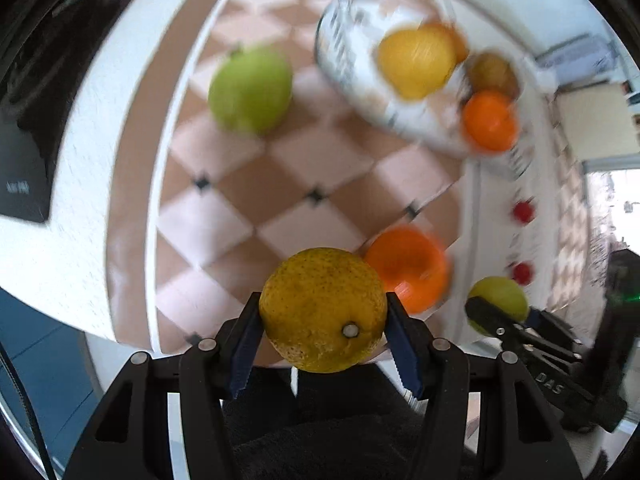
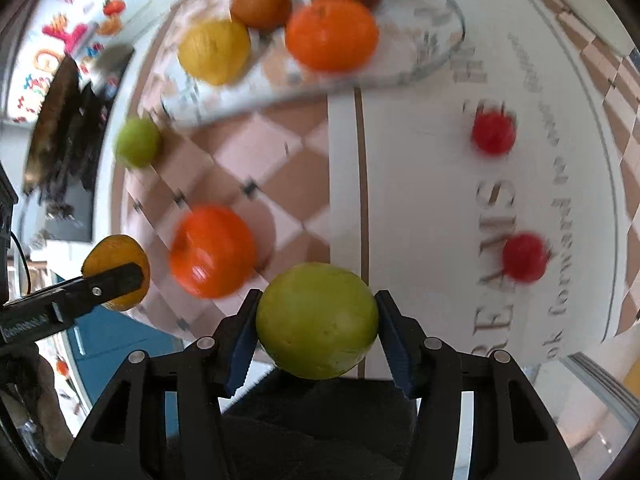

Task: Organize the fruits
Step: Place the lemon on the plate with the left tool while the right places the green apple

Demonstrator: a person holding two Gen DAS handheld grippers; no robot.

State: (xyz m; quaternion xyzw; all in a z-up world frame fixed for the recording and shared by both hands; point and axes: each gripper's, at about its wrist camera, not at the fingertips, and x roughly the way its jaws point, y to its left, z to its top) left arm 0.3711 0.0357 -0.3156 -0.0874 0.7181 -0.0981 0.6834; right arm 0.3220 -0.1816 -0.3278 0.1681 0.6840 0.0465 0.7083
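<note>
Left gripper clenched partway on a speckled yellow citrus fruit, its blue pads pressing both flanks; the fruit hangs clear above the checked tablecloth. Right gripper likewise closed partway on a green fruit, gripped at its widest girth and raised off the cloth. Each gripper appears at the edge of the other's view, holding its fruit. On the cloth just beyond both grippers lies an orange fruit, between the two held fruits. A second green fruit rests farther off on the checked area, apart from the glass dish. The dish holds a yellow fruit, an orange one and two brown ones. Two small red fruits lie on the white, lettered part of the cloth, to the right of the right gripper. The background is motion-blurred.
</note>
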